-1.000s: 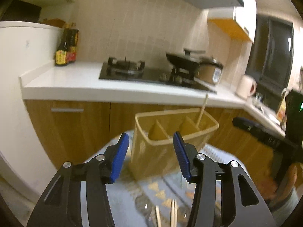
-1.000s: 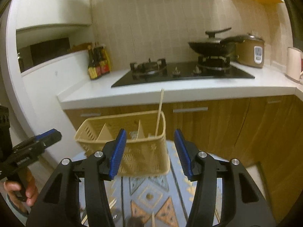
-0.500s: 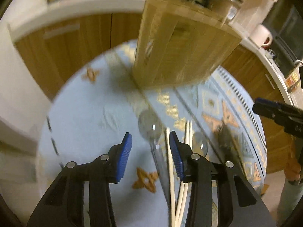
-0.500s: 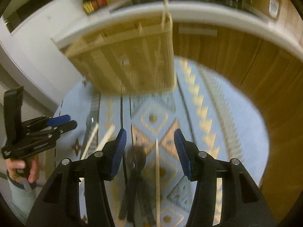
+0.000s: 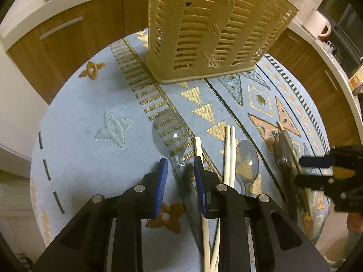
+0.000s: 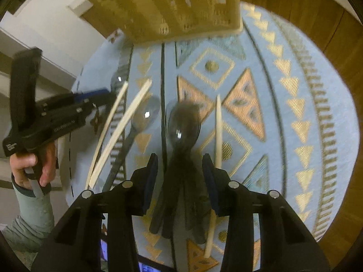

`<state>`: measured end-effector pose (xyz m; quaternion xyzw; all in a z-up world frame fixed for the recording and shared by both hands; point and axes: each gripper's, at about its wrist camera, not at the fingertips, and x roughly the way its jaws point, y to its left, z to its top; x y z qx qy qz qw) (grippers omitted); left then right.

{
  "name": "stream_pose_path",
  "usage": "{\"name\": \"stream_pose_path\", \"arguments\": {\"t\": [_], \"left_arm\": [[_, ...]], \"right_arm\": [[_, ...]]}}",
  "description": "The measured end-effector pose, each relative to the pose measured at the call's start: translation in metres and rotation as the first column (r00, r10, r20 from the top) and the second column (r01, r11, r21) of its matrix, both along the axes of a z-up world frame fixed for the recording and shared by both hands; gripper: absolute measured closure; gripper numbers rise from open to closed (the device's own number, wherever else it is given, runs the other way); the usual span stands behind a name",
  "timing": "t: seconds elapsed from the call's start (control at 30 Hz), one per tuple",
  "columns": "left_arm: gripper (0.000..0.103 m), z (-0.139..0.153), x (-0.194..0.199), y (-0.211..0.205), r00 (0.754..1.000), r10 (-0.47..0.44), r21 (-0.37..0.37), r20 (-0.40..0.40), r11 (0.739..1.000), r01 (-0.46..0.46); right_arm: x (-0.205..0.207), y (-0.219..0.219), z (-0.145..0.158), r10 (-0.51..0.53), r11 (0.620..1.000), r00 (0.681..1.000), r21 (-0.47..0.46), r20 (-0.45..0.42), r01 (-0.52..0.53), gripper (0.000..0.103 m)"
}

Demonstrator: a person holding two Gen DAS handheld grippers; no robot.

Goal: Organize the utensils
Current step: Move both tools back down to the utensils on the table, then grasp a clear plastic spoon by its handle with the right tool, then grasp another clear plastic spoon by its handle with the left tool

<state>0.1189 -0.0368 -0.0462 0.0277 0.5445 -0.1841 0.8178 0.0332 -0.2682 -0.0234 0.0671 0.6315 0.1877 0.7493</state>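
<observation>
I find my left gripper [image 5: 180, 166] with its fingers unclenched and straddling the handle of the clear spoon [image 5: 170, 133]; the jaws have just been closing, yet the pads are not visibly pressing on it. My right gripper [image 6: 179, 164] is likewise unclenched, its jaws also just closing, with the dark spoon [image 6: 183, 122] lying between the fingers and no contact confirmed through the blur. A single chopstick [image 6: 217, 133] lies just beside the right finger at 1 o'clock. In the left wrist view a second clear spoon [image 5: 246, 158] and a pair of chopsticks [image 5: 229, 149] lie at 2 o'clock on the patterned cloth [image 5: 90, 104]. The slotted utensil basket [image 5: 204, 29] stands upright at 12 o'clock, well apart from both spoons. I judge the step in hand to be a double pickup. The next move calls for completing both closures squarely on the handles, then lifting clear of the neighbouring chopsticks.
</observation>
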Motion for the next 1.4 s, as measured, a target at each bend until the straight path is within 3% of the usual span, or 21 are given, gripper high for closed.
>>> {"name": "stream_pose_path", "arguments": {"t": [0.23, 0.57, 0.8, 0.97, 1.1, 1.23, 1.4], "left_arm": [[0.086, 0.001, 0.002, -0.006, 1.000, -0.003, 0.016, 0.009, 1.000, 0.002], [0.086, -0.001, 0.004, -0.011, 1.000, -0.007, 0.019, 0.022, 1.000, 0.007], [0.092, 0.000, 0.000, -0.009, 0.999, -0.025, 0.046, 0.047, 0.999, 0.023], [0.103, 0.001, -0.001, -0.007, 0.998, -0.017, 0.035, 0.064, 0.999, 0.015], [0.103, -0.002, 0.002, 0.004, 1.000, 0.003, -0.037, 0.031, 0.999, -0.002], [0.103, 0.000, 0.004, 0.010, 1.000, 0.014, -0.053, 0.018, 0.999, -0.013], [0.103, 0.001, 0.009, 0.018, 0.997, -0.018, -0.153, -0.076, 0.988, 0.006]], "right_arm": [[0.000, 0.016, -0.002, 0.022, 0.999, 1.000, -0.033, -0.003, -0.022, 0.071], [0.001, 0.035, -0.003, 0.088, 0.982, 0.995, -0.174, 0.048, -0.079, 0.092], [0.000, 0.021, 0.007, 0.073, 0.989, 0.994, -0.138, 0.085, -0.061, 0.094], [-0.001, -0.002, 0.017, 0.043, 0.992, 0.994, -0.123, 0.104, -0.030, 0.094], [-0.002, -0.025, 0.022, 0.007, 0.994, 0.994, -0.107, 0.106, 0.004, 0.094], [0.004, -0.034, 0.022, -0.004, 0.996, 0.994, -0.088, 0.111, 0.014, 0.094], [0.005, -0.035, 0.024, -0.014, 0.997, 0.992, -0.071, 0.124, 0.023, 0.094]]}}
